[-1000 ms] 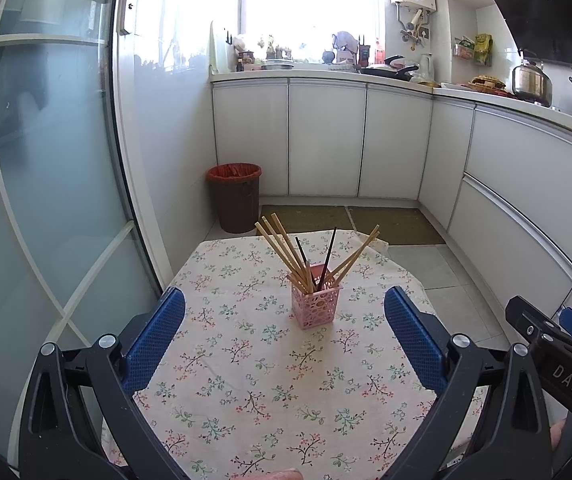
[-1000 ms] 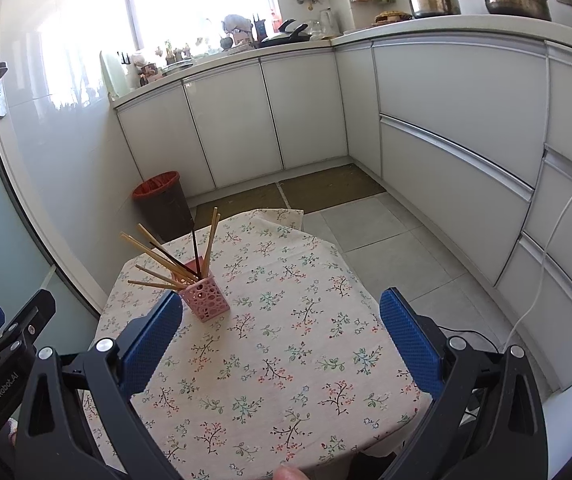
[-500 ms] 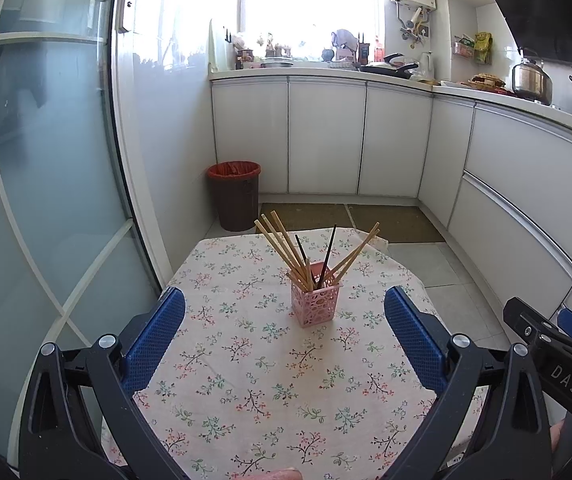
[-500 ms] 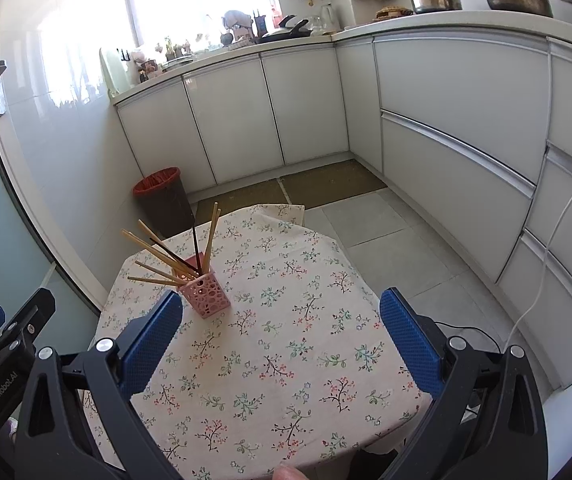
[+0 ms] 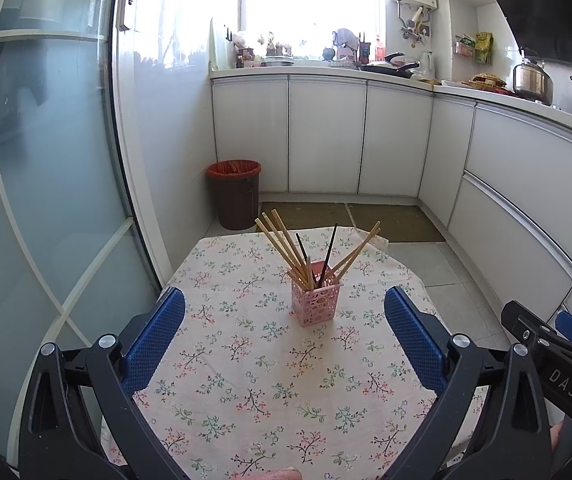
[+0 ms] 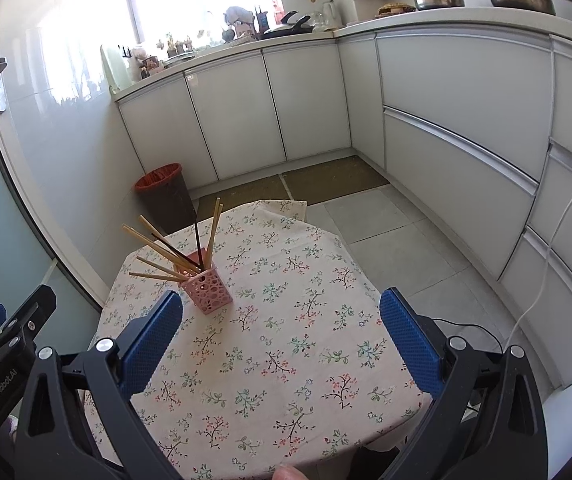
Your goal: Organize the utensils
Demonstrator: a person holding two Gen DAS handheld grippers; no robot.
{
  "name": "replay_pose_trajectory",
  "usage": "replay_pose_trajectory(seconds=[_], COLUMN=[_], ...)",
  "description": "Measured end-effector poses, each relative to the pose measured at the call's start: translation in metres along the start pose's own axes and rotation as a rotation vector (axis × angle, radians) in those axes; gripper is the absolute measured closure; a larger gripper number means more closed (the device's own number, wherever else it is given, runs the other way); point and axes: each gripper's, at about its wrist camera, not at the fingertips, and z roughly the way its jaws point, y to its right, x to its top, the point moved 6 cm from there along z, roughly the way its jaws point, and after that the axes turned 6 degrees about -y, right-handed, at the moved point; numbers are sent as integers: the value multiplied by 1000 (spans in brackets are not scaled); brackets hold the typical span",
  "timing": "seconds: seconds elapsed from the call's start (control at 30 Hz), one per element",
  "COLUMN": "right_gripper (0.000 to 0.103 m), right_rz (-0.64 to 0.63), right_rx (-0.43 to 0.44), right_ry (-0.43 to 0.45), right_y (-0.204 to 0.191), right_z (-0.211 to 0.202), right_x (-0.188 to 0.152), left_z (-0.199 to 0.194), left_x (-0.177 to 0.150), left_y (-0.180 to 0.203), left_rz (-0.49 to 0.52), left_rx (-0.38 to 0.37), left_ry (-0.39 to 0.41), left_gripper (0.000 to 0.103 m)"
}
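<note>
Pink holder [image 5: 316,301] of chopsticks [image 5: 286,246] being framed mid-picture (upright on floral tablecloth [image 5: 246,360]), left gripper [image 5: 284,332] and right gripper [image 6: 281,336] being held wide apart, empty

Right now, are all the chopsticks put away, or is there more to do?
They look put away: the wooden and dark chopsticks all stand in the pink perforated plastic holder. Both the left gripper and right gripper are open and empty. Nothing loose shows on the floral tablecloth.
</note>
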Motion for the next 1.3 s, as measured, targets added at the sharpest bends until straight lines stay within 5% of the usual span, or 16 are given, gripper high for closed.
replay_pose_trajectory(seconds=[0.93,1.07,1.2,1.3], right_gripper=[7,7,7,7], right_rz=[-5,-4,-4,0], right_rx=[-4,-3,-3,-5], right_ry=[-20,-32,-33,-34], right_y=[0,-1,-1,0], right_z=[2,5,6,7], right_x=[-1,-2,-1,-1], left_z=[8,8,6,8], left_x=[-3,-4,-4,-4], left_y=[-2,1,2,3], left_rz=[-21,-10,-10,-5], left_rx=[4,-14,-33,-37], left_ry=[-42,-31,-14,-16], left_gripper=[7,13,33,33])
